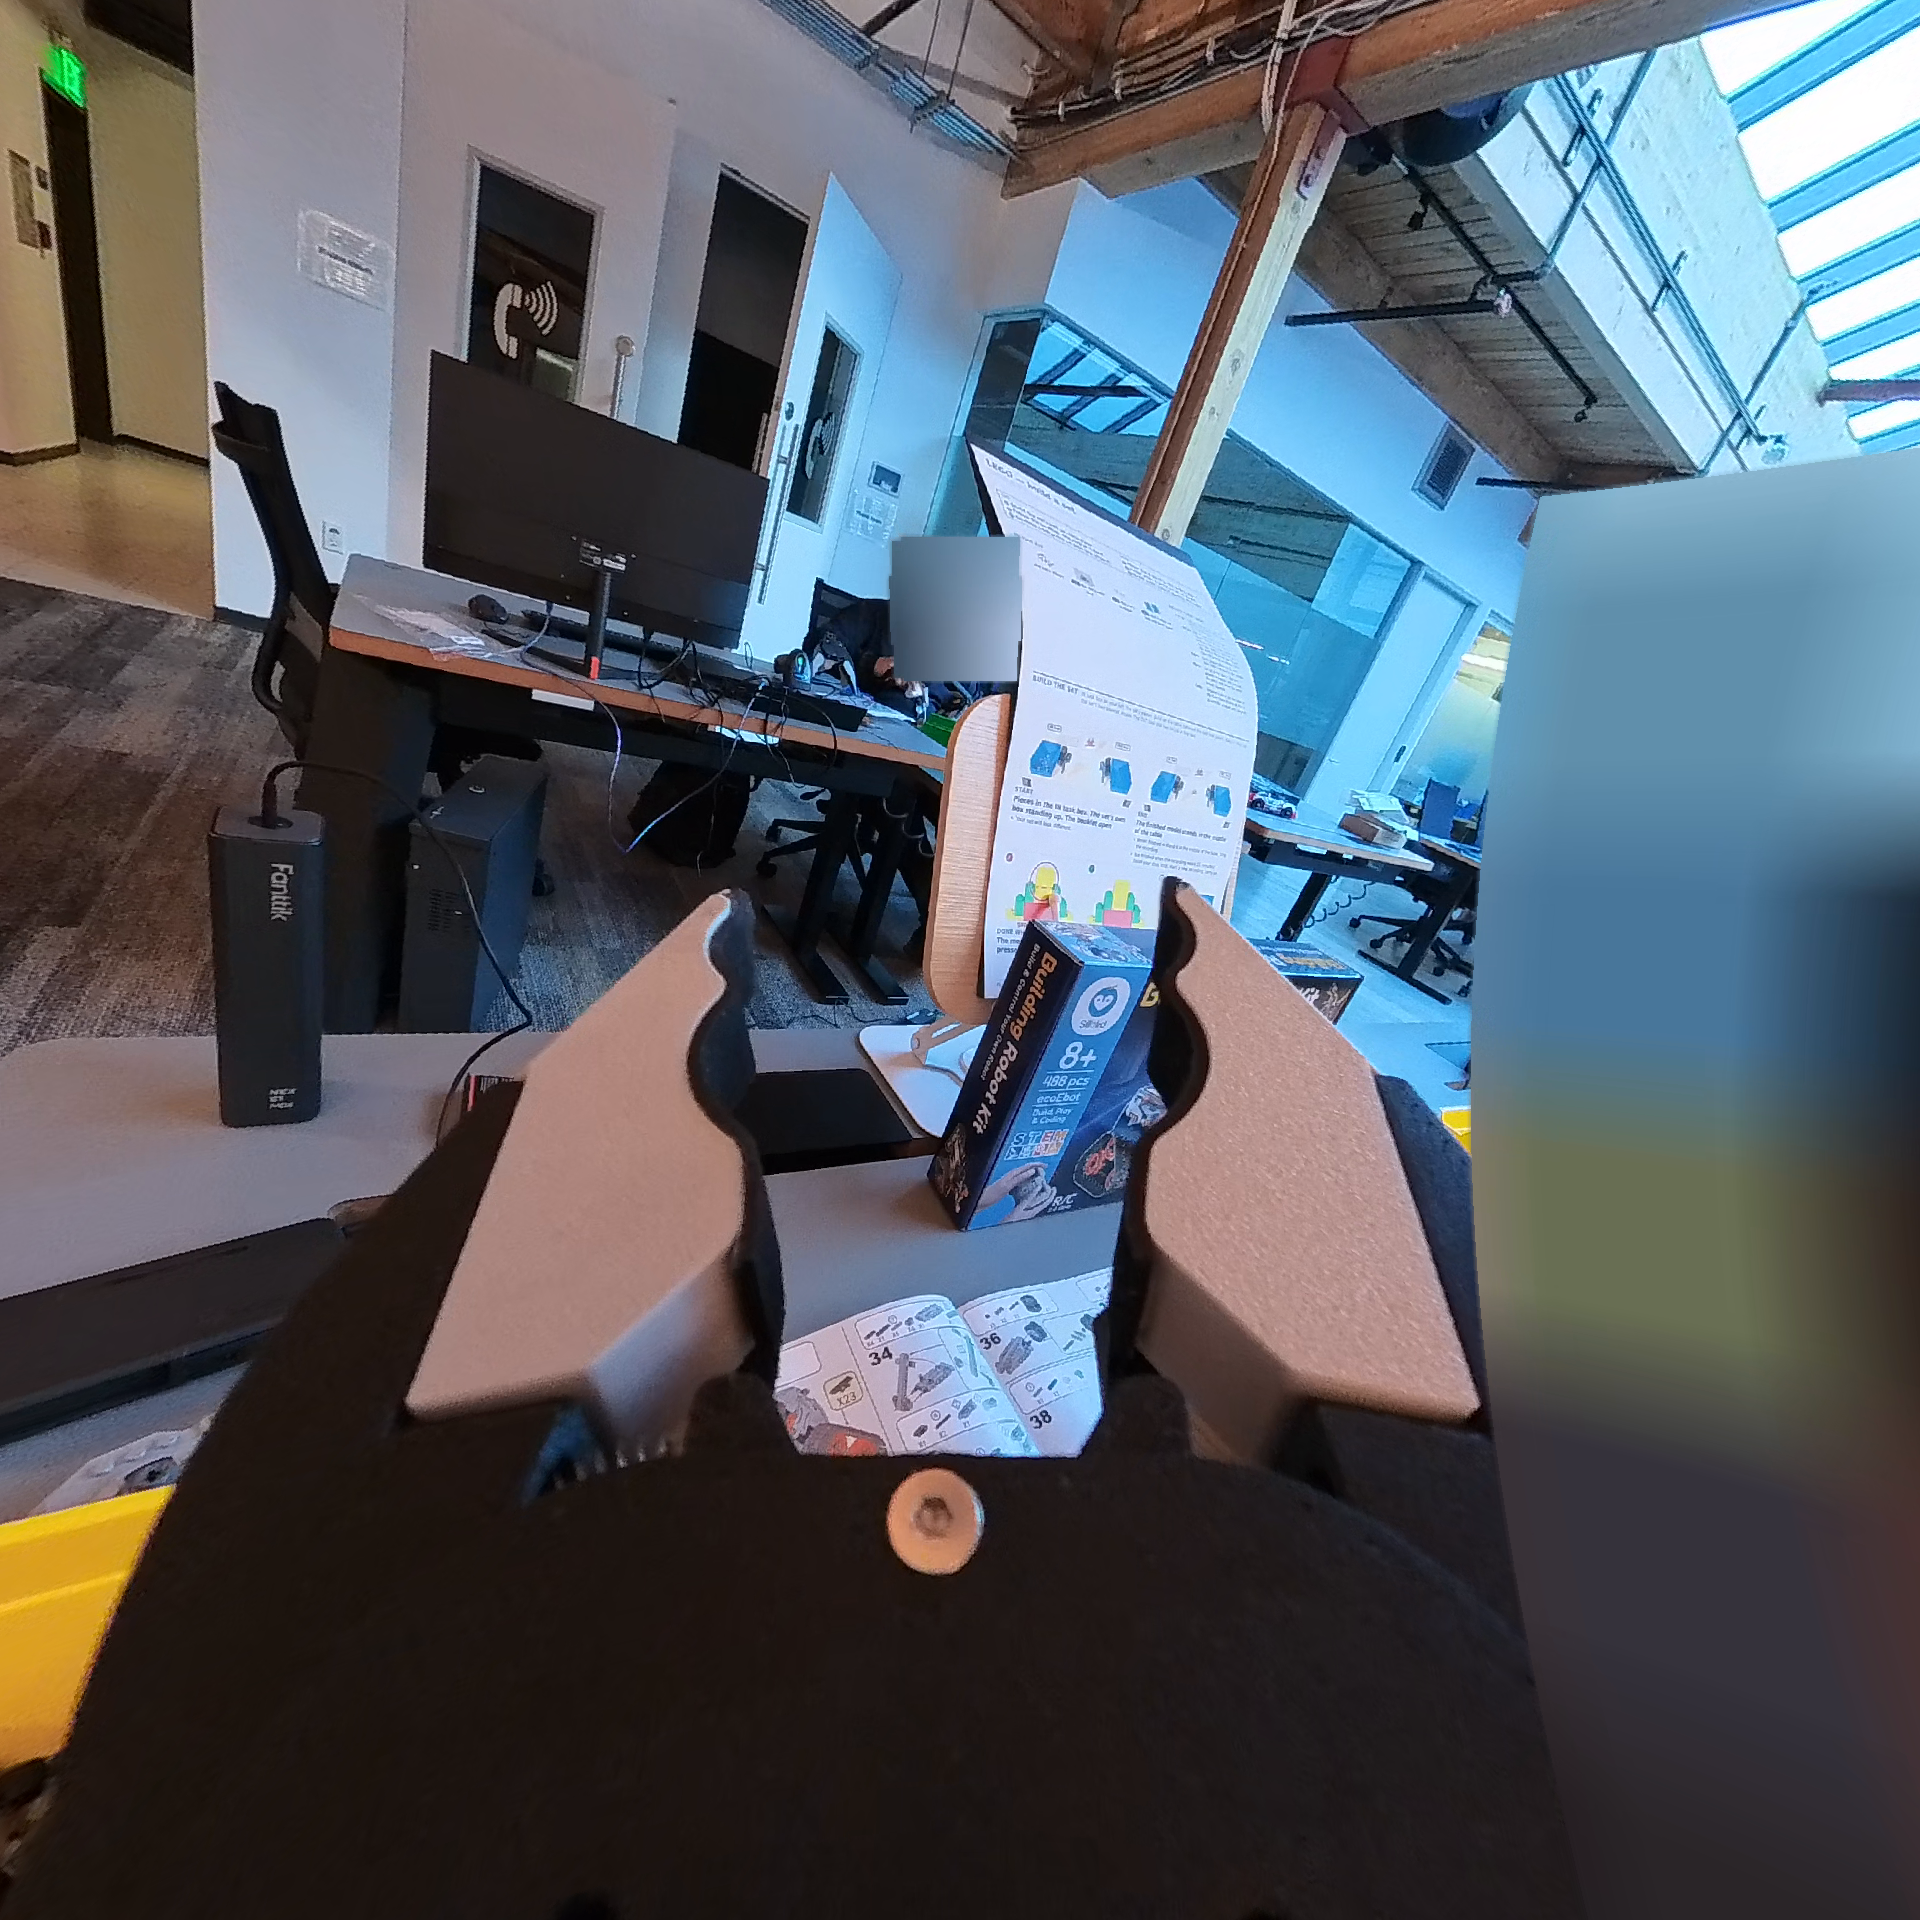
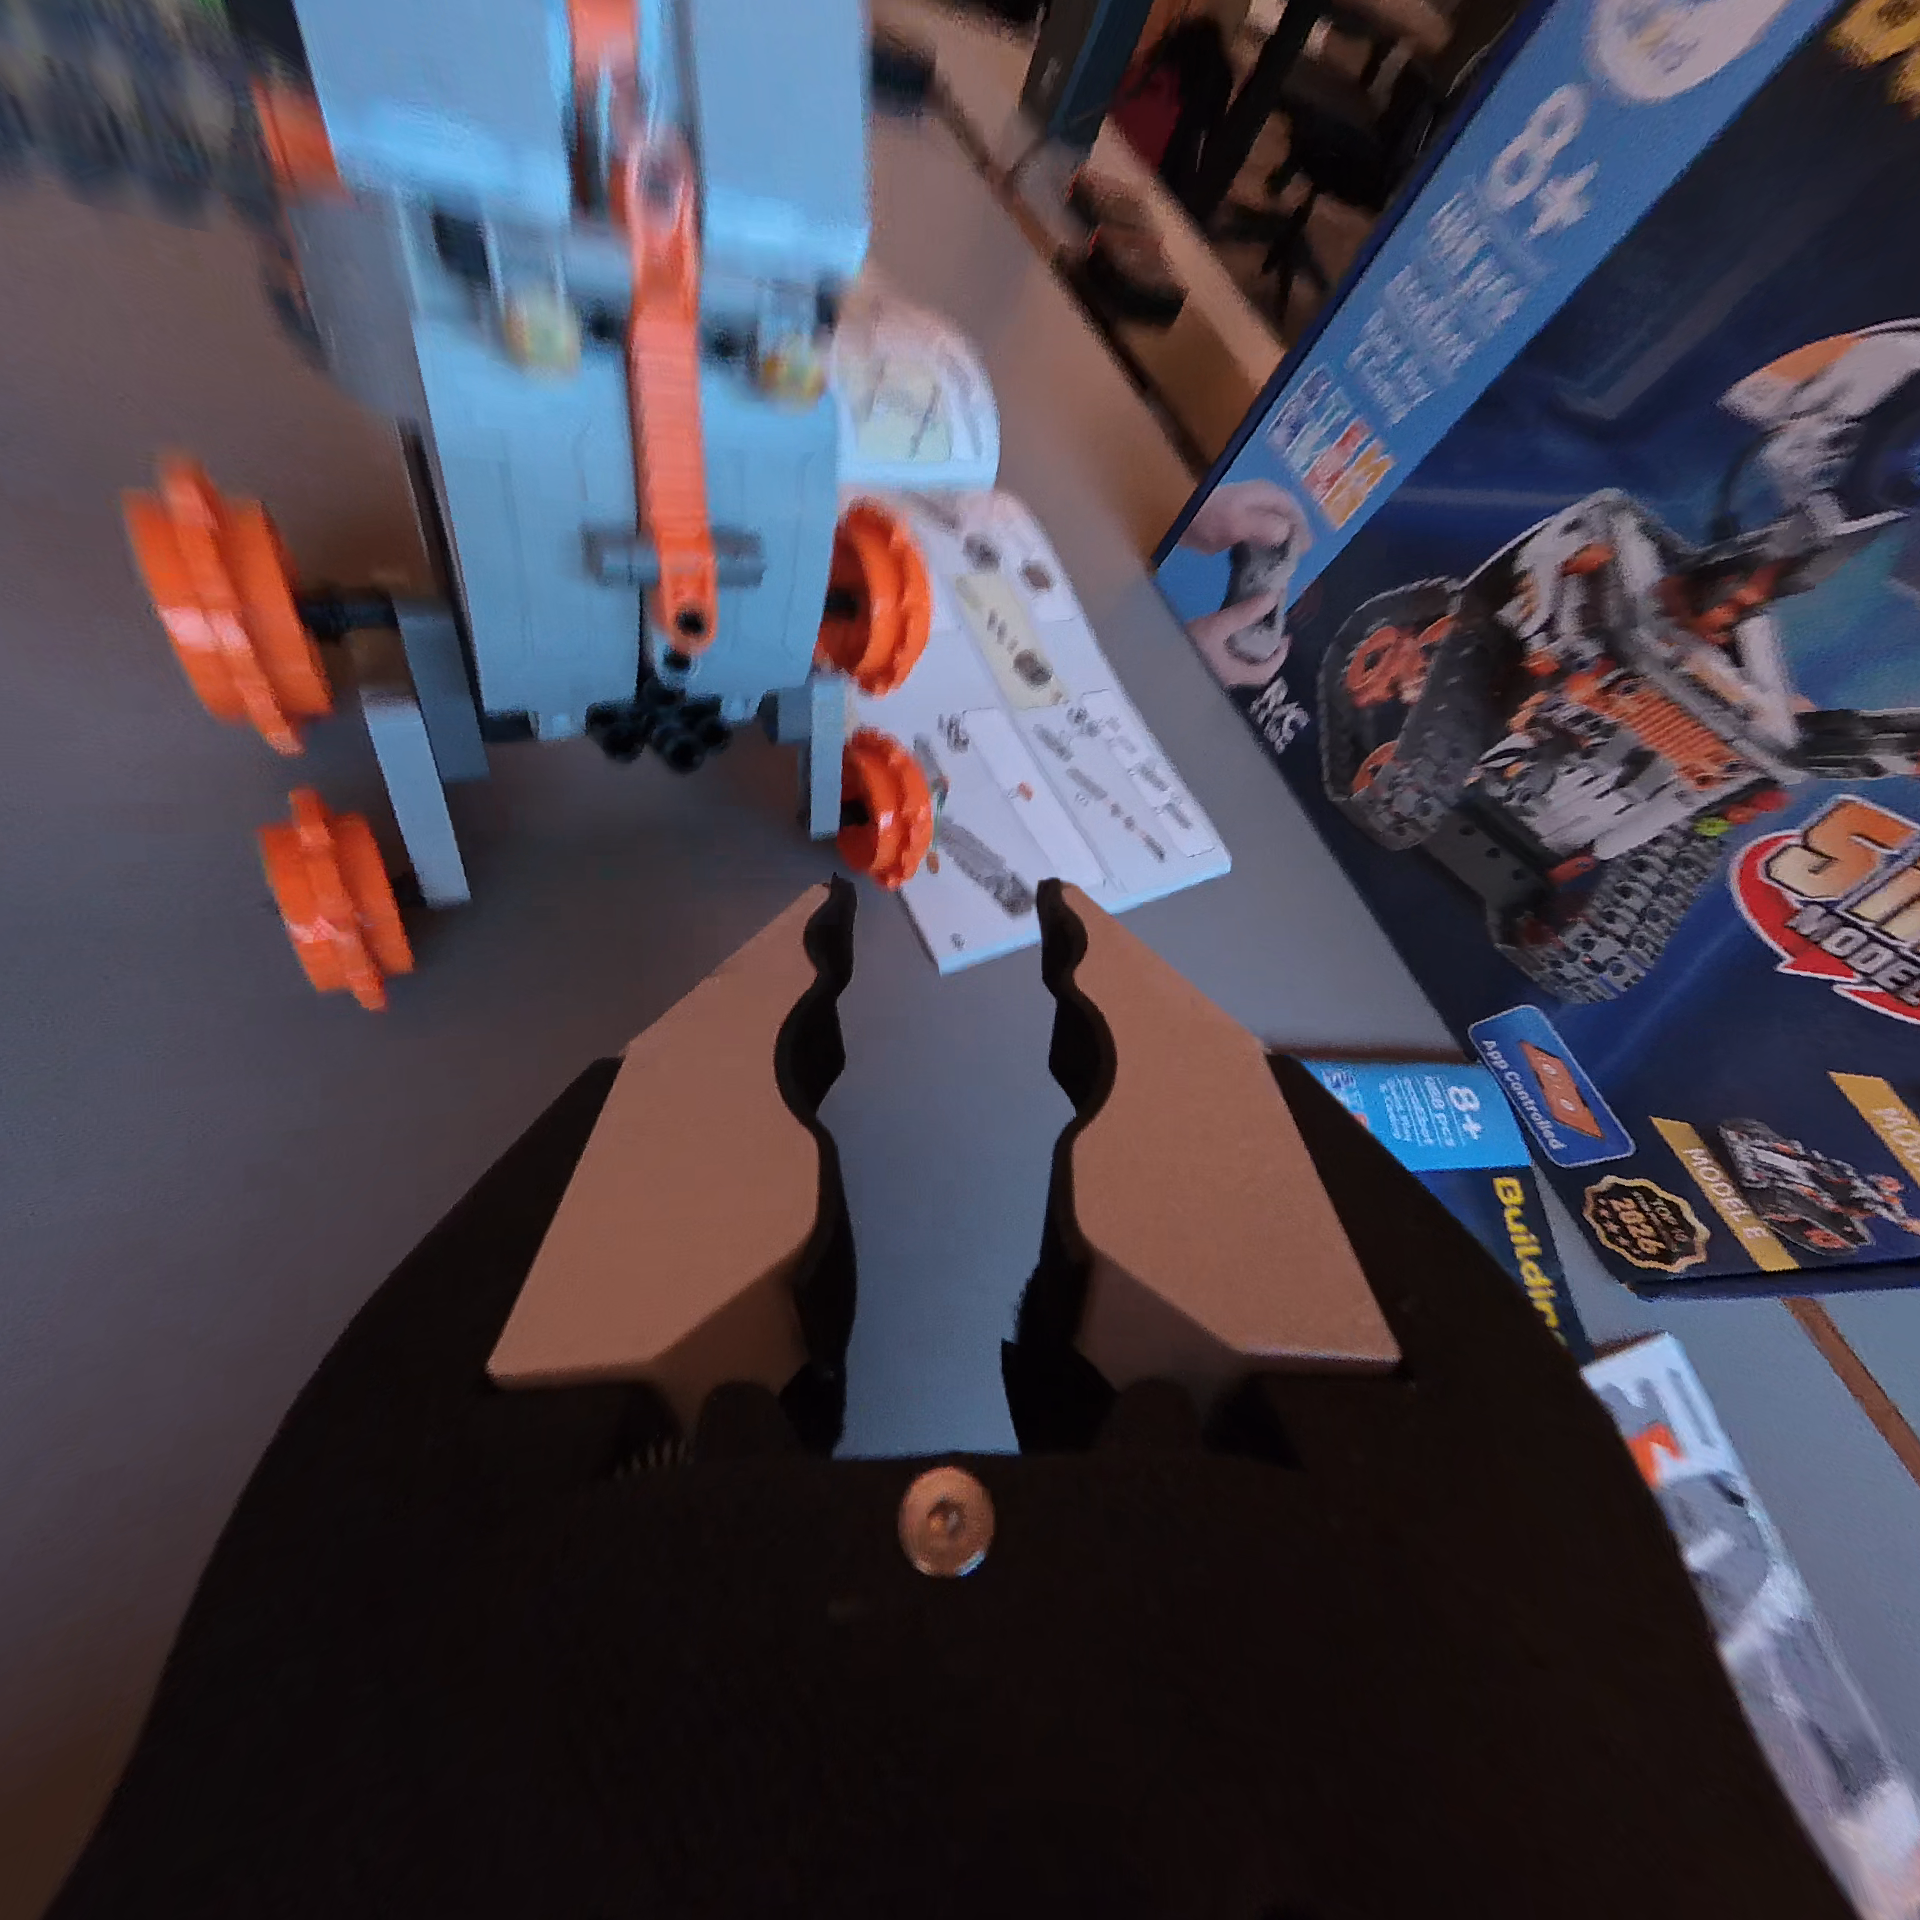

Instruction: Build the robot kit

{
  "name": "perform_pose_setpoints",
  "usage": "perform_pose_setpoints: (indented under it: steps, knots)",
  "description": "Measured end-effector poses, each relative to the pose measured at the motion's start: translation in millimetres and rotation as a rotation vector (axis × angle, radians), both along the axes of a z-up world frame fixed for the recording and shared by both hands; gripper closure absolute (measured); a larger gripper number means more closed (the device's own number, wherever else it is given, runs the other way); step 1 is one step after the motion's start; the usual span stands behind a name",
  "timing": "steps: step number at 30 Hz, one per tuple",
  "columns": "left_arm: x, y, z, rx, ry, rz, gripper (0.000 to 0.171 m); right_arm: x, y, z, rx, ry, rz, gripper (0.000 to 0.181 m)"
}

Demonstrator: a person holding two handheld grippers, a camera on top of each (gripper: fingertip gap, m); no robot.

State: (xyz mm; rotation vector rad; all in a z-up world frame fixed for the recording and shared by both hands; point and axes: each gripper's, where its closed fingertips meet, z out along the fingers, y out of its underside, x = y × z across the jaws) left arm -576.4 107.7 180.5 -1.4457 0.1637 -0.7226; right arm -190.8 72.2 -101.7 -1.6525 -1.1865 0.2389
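Note:
My left gripper (image 1: pixel 951 904) is open and empty, held above the grey table (image 1: pixel 125 1174). Below its jaws lies an open instruction booklet (image 1: pixel 935 1371), and a blue kit box (image 1: pixel 1049 1081) stands upright just beyond. My right gripper (image 2: pixel 945 894) is open and empty, close above the table. Just ahead of it stands a grey brick-built model (image 2: pixel 613 416) with an orange beam and several orange wheels (image 2: pixel 883 810). The nearest wheel is just left of the fingertips. An instruction booklet (image 2: pixel 1060 769) lies flat beyond the right fingertip.
A large blue kit box (image 2: pixel 1621 727) stands at the right and a smaller blue box (image 2: pixel 1455 1132) lies by it. A black power bank (image 1: pixel 268 966) stands at the left, with a printed sheet on a wooden stand (image 1: pixel 1122 748) behind the box. Yellow bins (image 1: pixel 62 1621) sit near. My hands' fingertips stand some 50 centimetres from each other.

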Motion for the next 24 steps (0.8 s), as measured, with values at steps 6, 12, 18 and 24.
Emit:
perform_pose_setpoints:
  steps: [6, 12, 18, 24]
  knots:
    - [6, -6, 3, 0.011, -0.005, -0.028, 0.095, -16, -22, 31, -0.238, 0.343, 0.138, 0.111]
    - [14, -15, 9, 0.034, 0.002, -0.051, 0.095, -43, -39, 35, -0.333, 0.453, 0.249, 0.088]
    - [19, -22, 12, 0.048, 0.005, -0.070, 0.095, -62, -33, 27, -0.347, 0.485, 0.256, 0.103]
    - [23, -25, 13, 0.052, 0.004, -0.091, 0.095, -73, -29, 9, -0.326, 0.407, 0.241, 0.114]
